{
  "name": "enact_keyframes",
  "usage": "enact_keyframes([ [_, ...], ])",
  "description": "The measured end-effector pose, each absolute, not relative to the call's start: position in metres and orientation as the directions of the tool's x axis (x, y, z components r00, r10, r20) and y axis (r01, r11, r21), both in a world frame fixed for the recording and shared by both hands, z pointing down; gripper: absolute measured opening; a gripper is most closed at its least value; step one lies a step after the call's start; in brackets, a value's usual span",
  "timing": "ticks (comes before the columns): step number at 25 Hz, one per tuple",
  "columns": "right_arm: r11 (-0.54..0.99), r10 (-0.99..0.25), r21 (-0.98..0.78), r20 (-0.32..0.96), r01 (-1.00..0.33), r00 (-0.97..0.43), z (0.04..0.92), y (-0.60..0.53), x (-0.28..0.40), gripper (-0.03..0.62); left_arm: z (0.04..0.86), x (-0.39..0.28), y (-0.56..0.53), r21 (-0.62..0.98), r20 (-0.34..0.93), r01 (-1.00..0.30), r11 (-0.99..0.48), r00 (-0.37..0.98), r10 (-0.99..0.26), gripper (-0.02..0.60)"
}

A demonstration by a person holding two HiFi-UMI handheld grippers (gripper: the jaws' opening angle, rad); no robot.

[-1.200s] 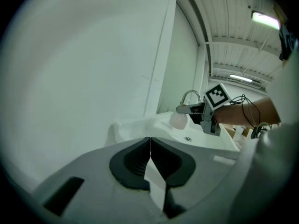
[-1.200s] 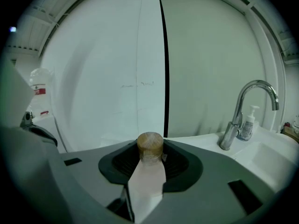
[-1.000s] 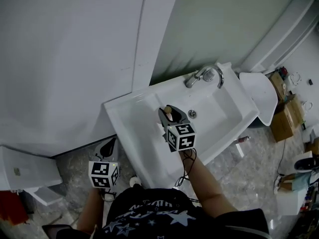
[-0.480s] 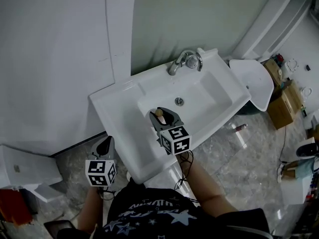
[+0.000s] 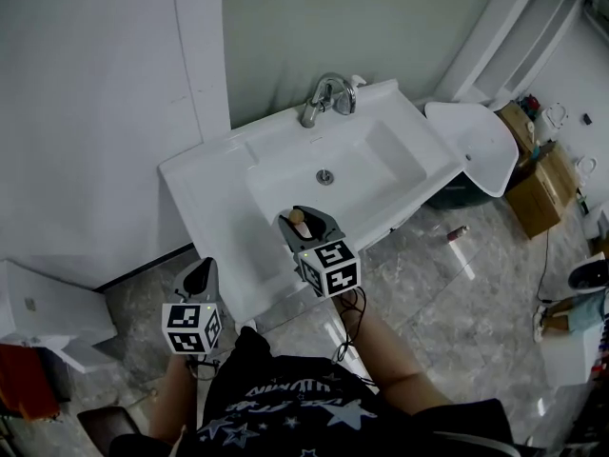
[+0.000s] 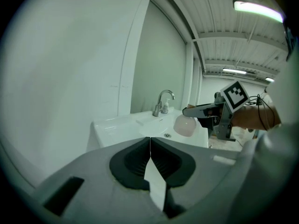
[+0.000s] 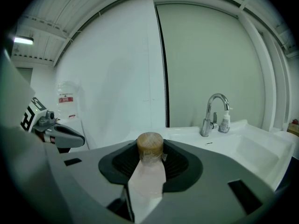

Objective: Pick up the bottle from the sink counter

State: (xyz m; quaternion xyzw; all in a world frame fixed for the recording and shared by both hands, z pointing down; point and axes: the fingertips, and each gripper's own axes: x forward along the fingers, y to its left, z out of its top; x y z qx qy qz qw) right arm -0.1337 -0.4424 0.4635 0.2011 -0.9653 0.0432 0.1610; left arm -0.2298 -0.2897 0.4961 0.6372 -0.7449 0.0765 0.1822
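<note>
My right gripper (image 5: 303, 223) is shut on a small pale pink bottle (image 7: 149, 144) with a round brown cap. It holds the bottle in the air over the front edge of the white sink (image 5: 217, 190). In the left gripper view the bottle (image 6: 185, 125) hangs below the right gripper (image 6: 205, 110), with its rounded body apart from the basin. My left gripper (image 5: 202, 280) hangs low at the left, beside the sink's front corner. Its jaws (image 6: 150, 149) are shut with nothing between them.
A chrome faucet (image 5: 324, 93) with a small white dispenser bottle (image 7: 225, 122) beside it stands at the sink's back edge. A white oval lid (image 5: 472, 141) and a cardboard box (image 5: 539, 194) lie to the right. A white fixture (image 5: 46, 318) sits low on the left, and walls rise behind.
The right gripper, with the bottle in it, has drawn back from near the drain toward the sink's front edge. The left gripper has stayed low at the left.
</note>
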Motion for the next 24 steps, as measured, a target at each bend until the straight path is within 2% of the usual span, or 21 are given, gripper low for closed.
enact_keyframes([
  [24,0.939,-0.311,-0.056,0.291,-0.340,-0.905,0.460,-0.329,-0.022,0.141,0.494,-0.120,-0.162,0.111,0.360,-0.953,0.281,-0.224,-0.906,0.020],
])
